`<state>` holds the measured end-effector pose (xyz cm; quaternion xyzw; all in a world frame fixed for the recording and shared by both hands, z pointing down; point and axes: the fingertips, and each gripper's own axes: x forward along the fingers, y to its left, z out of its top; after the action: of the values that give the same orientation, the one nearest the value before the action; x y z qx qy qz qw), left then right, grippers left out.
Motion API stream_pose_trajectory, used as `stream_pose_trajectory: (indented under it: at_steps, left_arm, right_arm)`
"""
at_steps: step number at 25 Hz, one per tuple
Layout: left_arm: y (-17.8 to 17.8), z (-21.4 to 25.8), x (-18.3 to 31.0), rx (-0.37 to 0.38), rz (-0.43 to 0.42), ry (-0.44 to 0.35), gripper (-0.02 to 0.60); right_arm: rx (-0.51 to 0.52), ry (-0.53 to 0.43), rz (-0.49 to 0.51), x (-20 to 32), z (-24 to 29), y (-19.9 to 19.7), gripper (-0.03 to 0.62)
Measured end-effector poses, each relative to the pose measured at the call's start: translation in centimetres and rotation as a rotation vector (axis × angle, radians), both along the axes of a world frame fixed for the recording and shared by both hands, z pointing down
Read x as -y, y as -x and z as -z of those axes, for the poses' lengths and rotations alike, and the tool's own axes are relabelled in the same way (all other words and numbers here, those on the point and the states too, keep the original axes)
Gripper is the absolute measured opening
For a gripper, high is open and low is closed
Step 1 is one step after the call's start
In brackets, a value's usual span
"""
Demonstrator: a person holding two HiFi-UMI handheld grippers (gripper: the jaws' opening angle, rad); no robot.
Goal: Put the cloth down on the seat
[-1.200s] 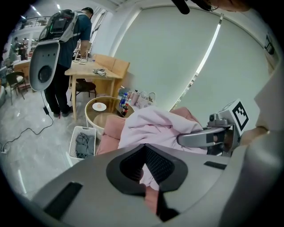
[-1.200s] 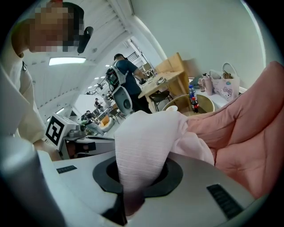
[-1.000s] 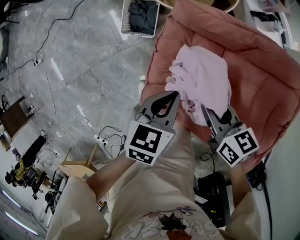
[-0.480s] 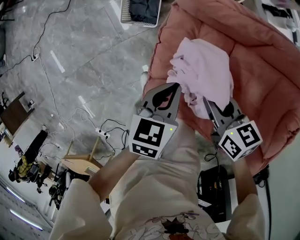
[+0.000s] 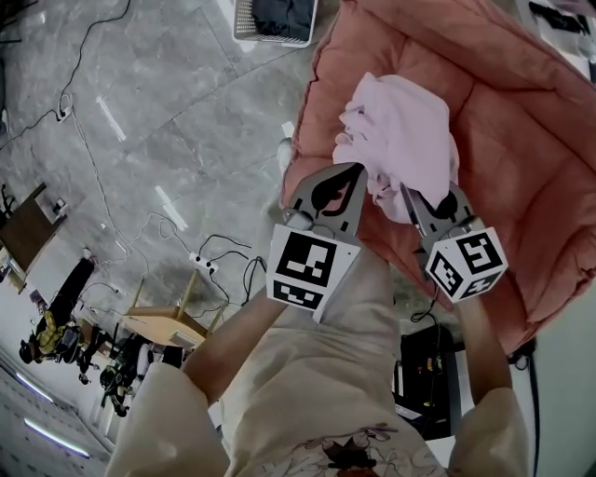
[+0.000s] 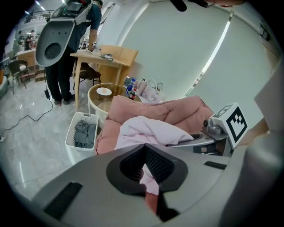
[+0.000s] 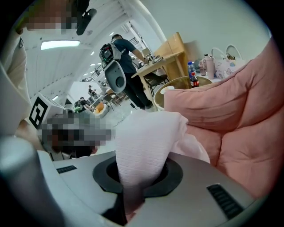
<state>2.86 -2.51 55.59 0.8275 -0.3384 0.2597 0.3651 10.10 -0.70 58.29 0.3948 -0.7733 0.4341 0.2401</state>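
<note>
Left hand-held gripper & right hand-held gripper, both clamped on cloth, hold it over seat front edge, prob. to lay it flat.

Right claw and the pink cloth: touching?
Touching. Right gripper view shows the cloth running down into the right claw, pinched between its closed jaws.

cloth over seat | basket on floor, left of seat | clothes in basket

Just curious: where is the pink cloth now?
Head view, upper right: the cloth is held over the pink seat, its near edge clamped by the left gripper and the right gripper.
</note>
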Motion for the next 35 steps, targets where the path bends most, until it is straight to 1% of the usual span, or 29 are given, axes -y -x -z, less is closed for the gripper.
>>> stream_pose_trajectory:
  at_steps: [3,6,12,18,22,30,33,35]
  left_arm:
    - [-0.6,-0.8,0.0,0.003,-0.016,-0.002,0.005]
    - [-0.5,-1.9,0.2,0.008,-0.022,0.001,0.005]
    - [-1.2,-3.6,-0.7,0.016,-0.034,0.061,0.005]
    - [-2.1,-6.2,-0.6,0.02,-0.046,0.075,0.005]
    - [-3.2,-7.6,-1.2,0.023,-0.086,0.072,0.005]
    - [-4.2,-9.1,-1.8,0.035,-0.142,0.066,0.005]
    - [-4.3,-10.0,-2.1,0.039,-0.141,0.078,0.005]
    - [-4.3,-10.8,-2.2,0.04,-0.132,0.083,0.005]
  right_arm:
    - [-0.009,0.012,-0.021,0.2,-1.6,-0.6,0.078]
    - [-0.03,0.016,-0.022,0.5,-3.2,-0.6,0.078]
    - [-0.037,0.027,-0.057,0.4,-5.4,-1.1,0.08]
    - [-0.061,0.037,-0.095,1.4,-9.0,-1.8,0.084]
    - [-0.073,0.026,-0.121,1.8,-10.3,-2.6,0.086]
    - [-0.106,0.018,-0.16,2.6,-12.0,-3.8,0.087]
    - [-0.123,0.02,-0.172,3.0,-13.2,-4.1,0.087]
    - [-0.161,0.035,-0.184,3.0,-14.8,-4.6,0.087]
